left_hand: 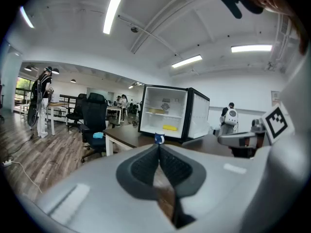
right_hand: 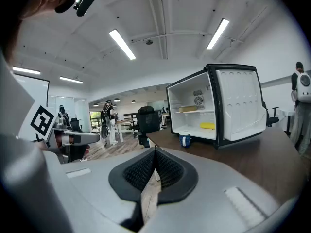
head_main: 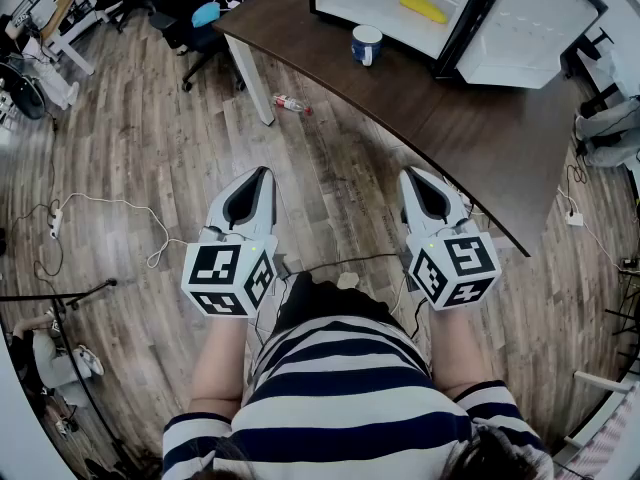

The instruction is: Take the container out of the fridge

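A small fridge [head_main: 470, 8] stands on the dark desk [head_main: 480, 138] with its door swung open. A flat yellow container [head_main: 423, 8] lies on its lower shelf; it also shows as the yellow container [left_hand: 169, 127] in the left gripper view and the yellow container [right_hand: 207, 126] in the right one. A beige box [right_hand: 187, 109] rests on the upper shelf. Both grippers hang over the floor, short of the desk. My left gripper [head_main: 262, 172] is shut and empty, as is my right gripper [head_main: 411, 174]. Their pads meet at the tips of the left gripper [left_hand: 159, 146] and the right gripper [right_hand: 154, 150].
A blue and white mug [head_main: 367, 44] stands on the desk in front of the fridge. A plastic bottle [head_main: 290, 104] lies on the wood floor by the desk leg [head_main: 252, 80]. An office chair [head_main: 195, 13] stands at the desk's left end. Cables and a power strip [head_main: 56, 223] trail at the left.
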